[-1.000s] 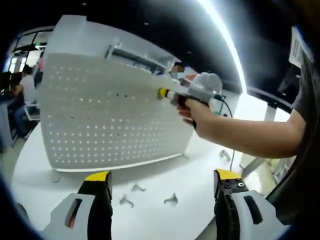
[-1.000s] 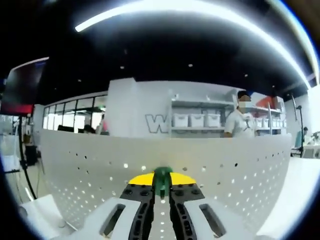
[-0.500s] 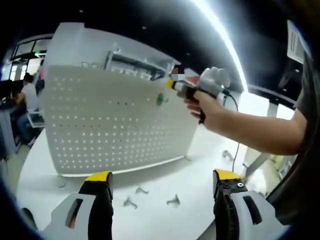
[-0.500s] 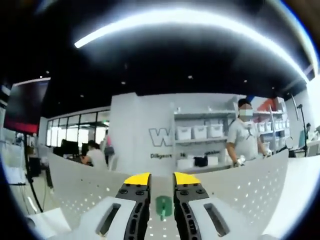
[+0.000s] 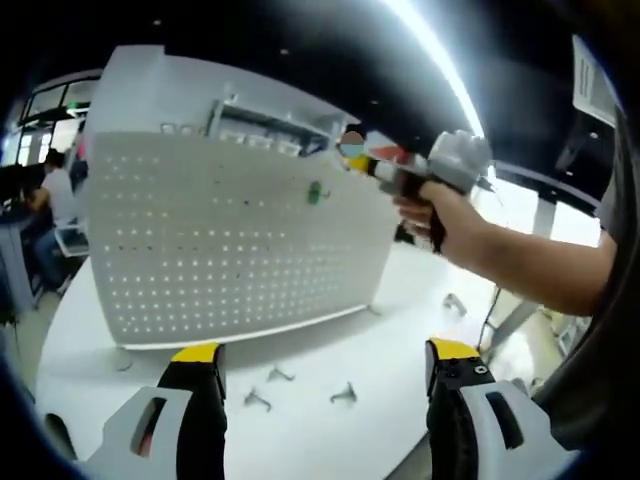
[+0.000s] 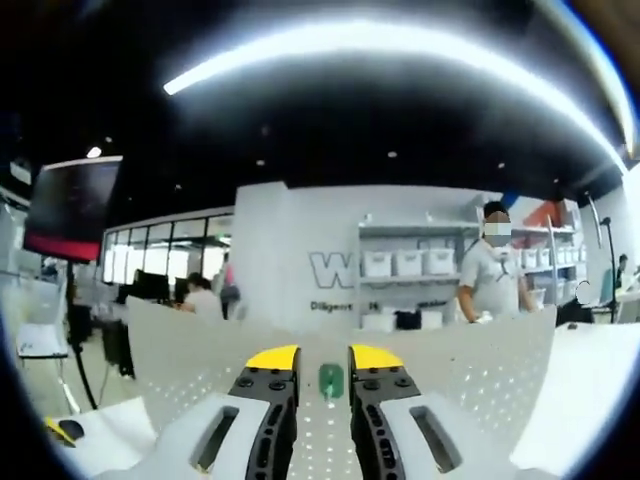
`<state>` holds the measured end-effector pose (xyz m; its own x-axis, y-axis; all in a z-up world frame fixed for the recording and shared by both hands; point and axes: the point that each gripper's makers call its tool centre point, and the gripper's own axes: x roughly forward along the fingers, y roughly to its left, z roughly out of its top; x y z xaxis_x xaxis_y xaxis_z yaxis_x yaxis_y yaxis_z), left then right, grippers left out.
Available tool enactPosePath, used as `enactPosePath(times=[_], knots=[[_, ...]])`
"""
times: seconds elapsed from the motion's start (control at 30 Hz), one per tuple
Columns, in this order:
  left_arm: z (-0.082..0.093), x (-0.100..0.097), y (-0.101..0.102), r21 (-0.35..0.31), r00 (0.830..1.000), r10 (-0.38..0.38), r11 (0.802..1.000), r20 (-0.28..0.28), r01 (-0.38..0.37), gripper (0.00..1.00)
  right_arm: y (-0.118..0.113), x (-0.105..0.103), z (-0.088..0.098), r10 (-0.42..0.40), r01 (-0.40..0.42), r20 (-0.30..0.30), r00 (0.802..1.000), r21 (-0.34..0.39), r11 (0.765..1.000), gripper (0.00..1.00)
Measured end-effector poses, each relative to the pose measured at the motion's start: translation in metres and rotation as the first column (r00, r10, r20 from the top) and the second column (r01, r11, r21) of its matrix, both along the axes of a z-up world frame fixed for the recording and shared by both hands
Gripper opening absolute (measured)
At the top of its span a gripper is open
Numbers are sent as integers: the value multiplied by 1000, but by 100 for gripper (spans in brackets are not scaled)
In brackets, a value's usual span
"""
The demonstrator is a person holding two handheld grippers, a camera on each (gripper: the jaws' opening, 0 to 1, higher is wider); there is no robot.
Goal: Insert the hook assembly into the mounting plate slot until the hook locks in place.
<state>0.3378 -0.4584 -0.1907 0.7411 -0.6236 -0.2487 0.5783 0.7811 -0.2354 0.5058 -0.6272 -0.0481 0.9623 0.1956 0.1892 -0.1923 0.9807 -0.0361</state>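
- White and perforated, the mounting plate [image 5: 235, 235] stands upright on a round white table [image 5: 400, 330] in the left gripper view, with rows of small holes across its face.
- A small green hook assembly [image 5: 316, 192] sits on the plate's face near its upper edge, with nothing gripping it.
- The left gripper [image 5: 325, 360] rises from the bottom of this view with its yellow-tipped jaws spread wide apart and nothing between them, low over the table, well short of the plate.
- Three loose metal hooks [image 5: 300, 388] lie on the table between those jaws and the foot of the plate; another lies further right near the table edge.
- The right gripper [image 5: 362, 160] enters from the right, carried in the person's hand [image 5: 435, 215], its tips near the plate's top right corner and apart from the green hook.
- In the right gripper view, the right gripper [image 6: 323, 358] shows its jaws parted by a narrow gap and holding nothing.
- Through that gap the hook assembly [image 6: 331, 379] shows on the plate [image 6: 480, 365], beyond the jaw tips.
- Behind the plate stand shelves with white bins [image 6: 405, 263], and a person in a white shirt [image 6: 492, 280] stands at the right.
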Motion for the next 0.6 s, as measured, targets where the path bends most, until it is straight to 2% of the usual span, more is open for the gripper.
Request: enactPosePath(times=[0.1,0.33,0.5,0.6], knots=[[-1,-2,-1,2,1000,-3,1000,-3,3,83,12,-9,-17,51,-52,-47,998,-26,998,19],[-3,-6,-3,9,1000,-9,1000,-5,9,83,27,-36,-51,106,-114,-109,988,-67,991,21],[-1,-6,-1,12,1000,-3,1000,-1,3,84,38,-55,-78,148,-163,-174,974,-73,984,21],[-2,-7,0,15,1000,1,1000,-6,-1,83,44,-63,-88,167,-186,-194,967,-84,979,21]])
